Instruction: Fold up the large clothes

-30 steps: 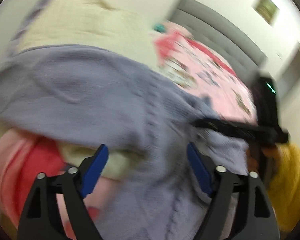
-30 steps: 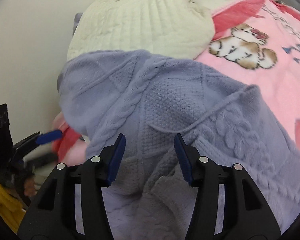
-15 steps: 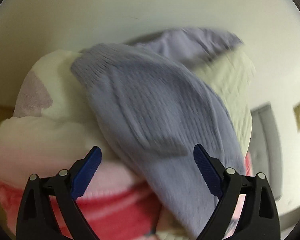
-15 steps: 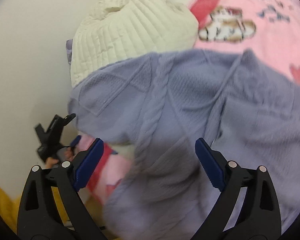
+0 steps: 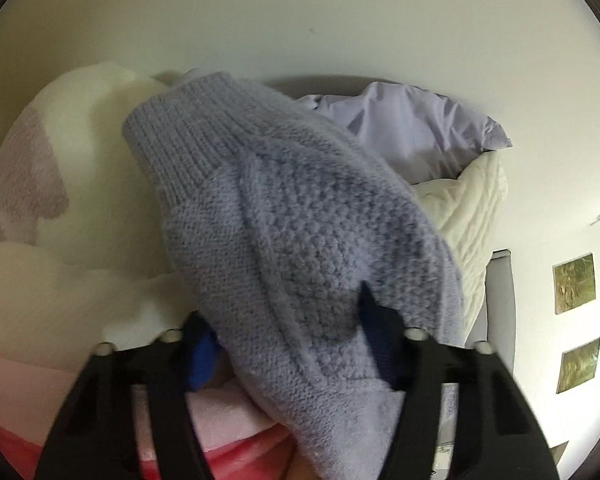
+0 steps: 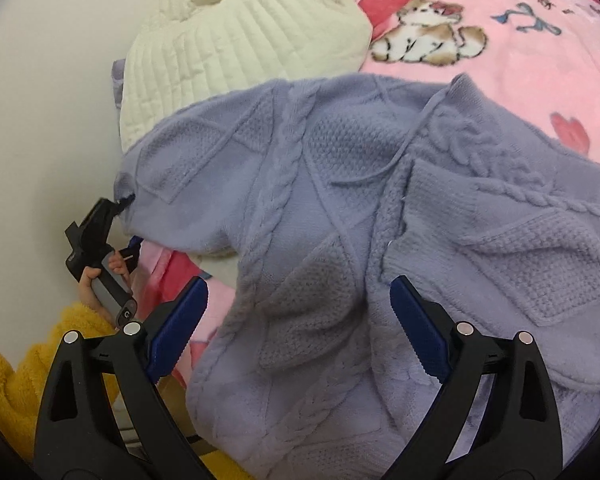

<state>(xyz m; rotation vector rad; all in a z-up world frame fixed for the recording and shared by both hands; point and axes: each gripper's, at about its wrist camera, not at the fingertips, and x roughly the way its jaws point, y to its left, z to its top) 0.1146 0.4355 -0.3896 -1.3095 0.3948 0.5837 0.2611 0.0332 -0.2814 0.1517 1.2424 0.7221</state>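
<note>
Your left gripper (image 5: 288, 344) is pinching the lavender cable-knit sweater (image 6: 340, 208) at its left edge: the knit bulges up between the blue pads, and the ribbed cuff (image 5: 172, 136) points away from you toward the wall. Seen from your right wrist, that same left gripper (image 6: 118, 204) bites the sweater's edge at the bedside, held in your hand with the yellow sleeve (image 6: 28, 364) below it. Your right gripper (image 6: 296, 320) is spread wide and holds nothing; the sweater lies beneath and between its fingers, spread over the pink cartoon blanket (image 6: 500, 40). A cream quilted cushion (image 6: 236, 44) sits just beyond the sweater's far edge, touching it.
</note>
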